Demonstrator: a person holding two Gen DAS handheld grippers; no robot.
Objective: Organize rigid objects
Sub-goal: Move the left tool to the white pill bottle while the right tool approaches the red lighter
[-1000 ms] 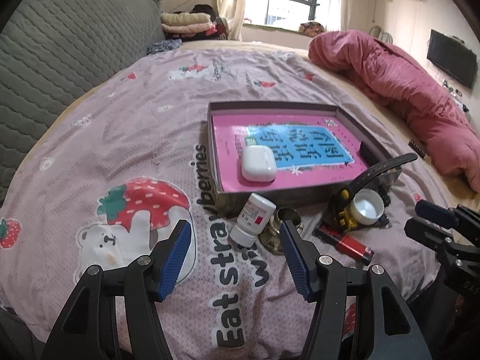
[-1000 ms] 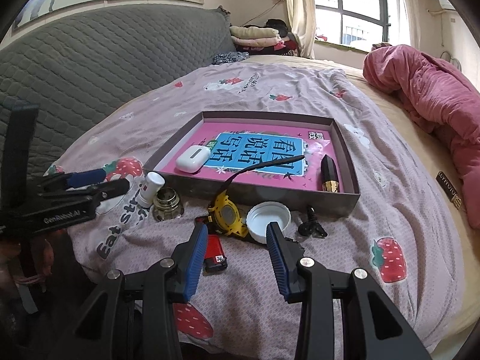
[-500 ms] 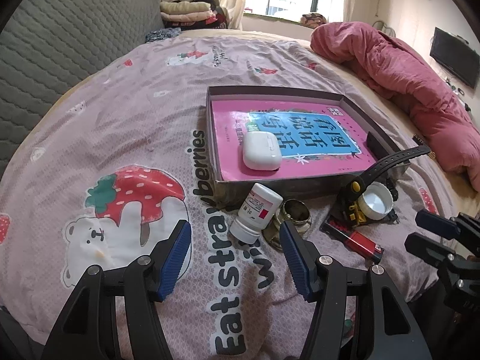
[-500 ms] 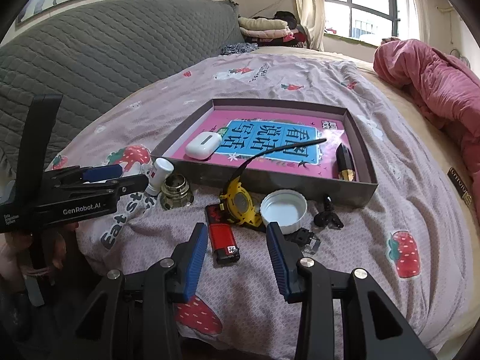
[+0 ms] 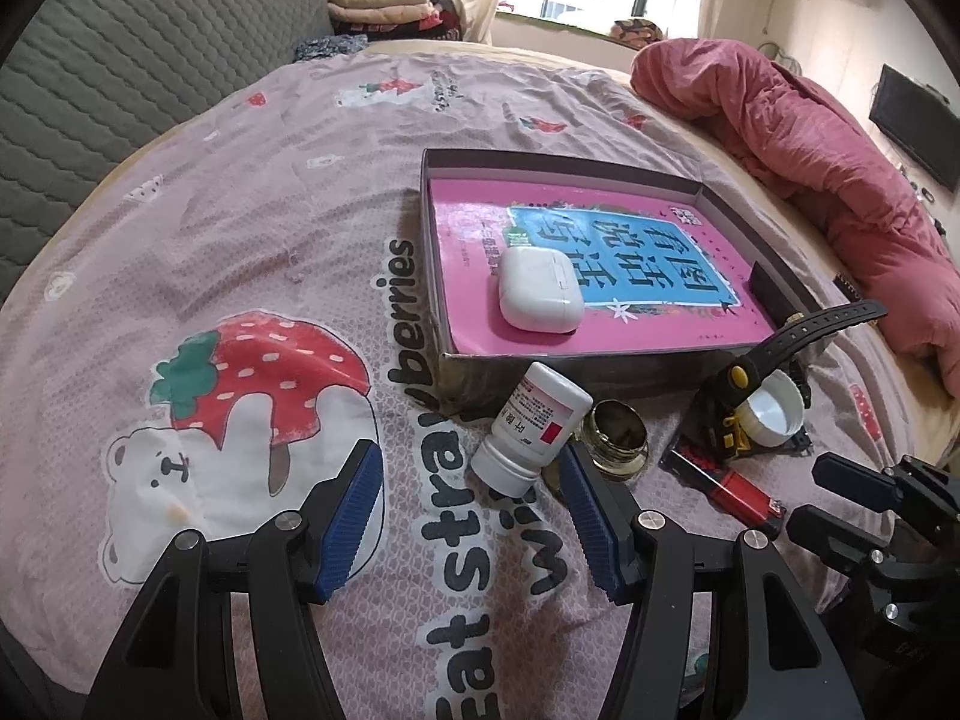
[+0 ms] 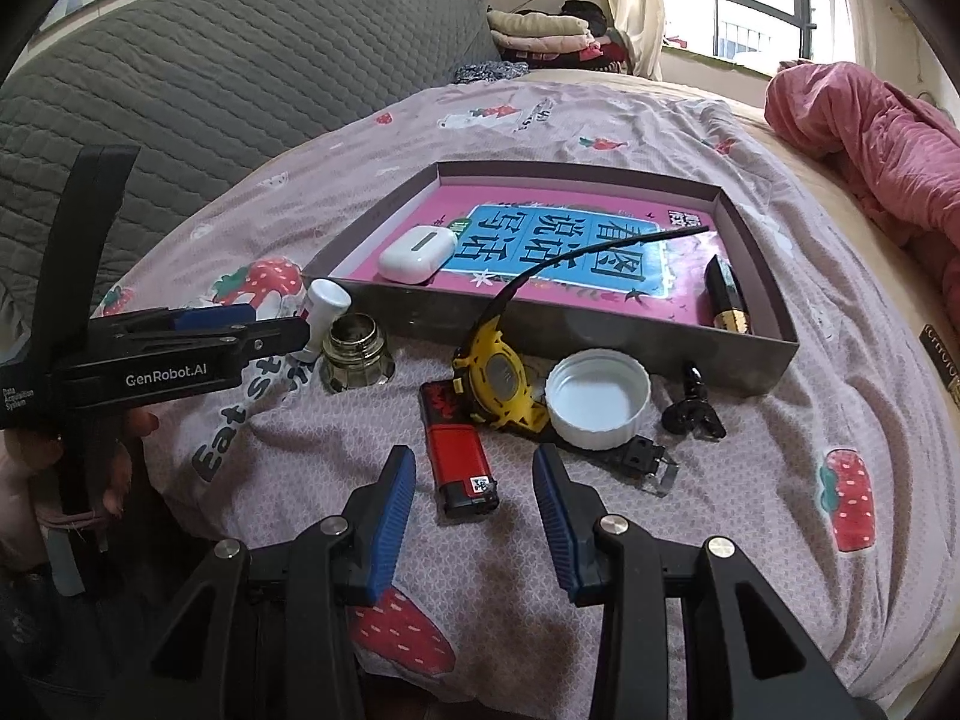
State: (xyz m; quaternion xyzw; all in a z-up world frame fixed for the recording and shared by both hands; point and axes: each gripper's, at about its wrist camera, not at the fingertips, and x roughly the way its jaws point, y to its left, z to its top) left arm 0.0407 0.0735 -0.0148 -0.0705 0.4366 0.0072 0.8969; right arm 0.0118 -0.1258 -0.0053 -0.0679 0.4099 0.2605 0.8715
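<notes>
A shallow grey box [image 5: 600, 369] with a pink book inside holds a white earbud case [image 5: 540, 289] and a black-gold lipstick [image 6: 727, 295]. In front of it on the bedsheet lie a white pill bottle [image 5: 528, 427], a small glass jar [image 5: 618, 437], a red lighter [image 6: 459, 456], a yellow watch [image 6: 501, 378], a white lid [image 6: 600, 399] and a small black clip [image 6: 693, 411]. My left gripper [image 5: 471, 516] is open, just short of the pill bottle. My right gripper [image 6: 474, 510] is open, its jaws either side of the lighter's near end.
A grey quilted headboard [image 6: 210, 78] runs along the left. A pink duvet [image 5: 810, 138] is heaped at the right. Folded clothes [image 6: 546, 30] lie at the far end under the window. The bed edge is just below both grippers.
Both grippers have moved forward and down toward the objects. The left has closed in on the pill bottle, the right on the red lighter. Nothing has been grasped.
</notes>
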